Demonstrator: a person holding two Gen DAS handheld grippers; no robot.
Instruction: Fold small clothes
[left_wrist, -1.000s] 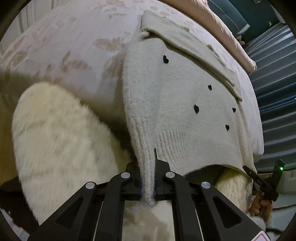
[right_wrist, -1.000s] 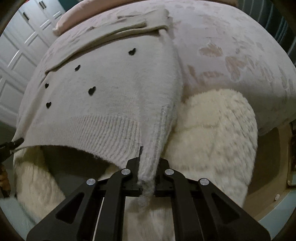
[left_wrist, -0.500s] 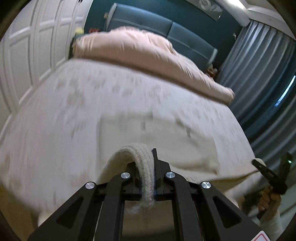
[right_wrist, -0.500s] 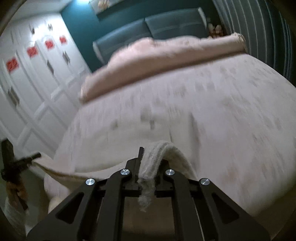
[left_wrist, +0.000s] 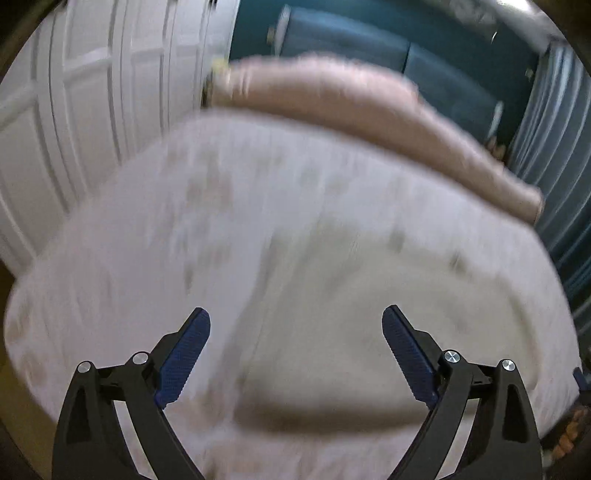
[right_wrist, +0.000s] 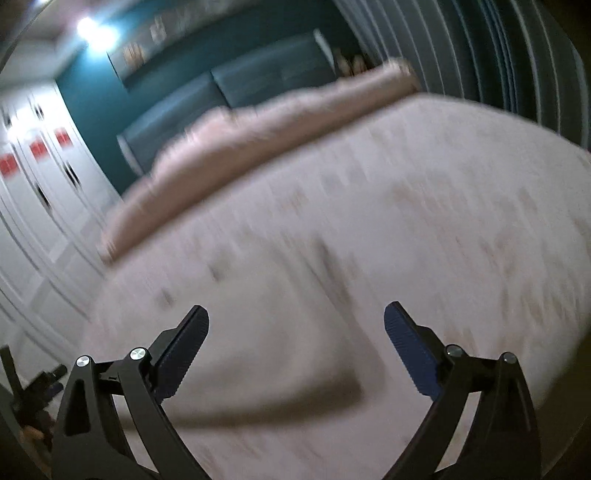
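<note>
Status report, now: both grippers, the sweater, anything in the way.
Left gripper and right gripper open, jaws just opened, nothing between them. Sweater released, lying on the bed, blurred. Nothing seen in the way.

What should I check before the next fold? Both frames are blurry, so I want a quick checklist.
1. Left gripper released: ok. Its fingers have just opened and nothing is between them.
2. Right gripper released: ok. It has also just opened and is empty.
3. Sweater lying on the bed: ok, the cream fabric rests below both grippers.
4. Fold lying flat and even: cannot tell, the blur hides its edges.
5. Sleeves tucked in: cannot tell.
6. Space beyond the sweater up to the pink duvet: ok, only bare bedspread shows there.
</note>
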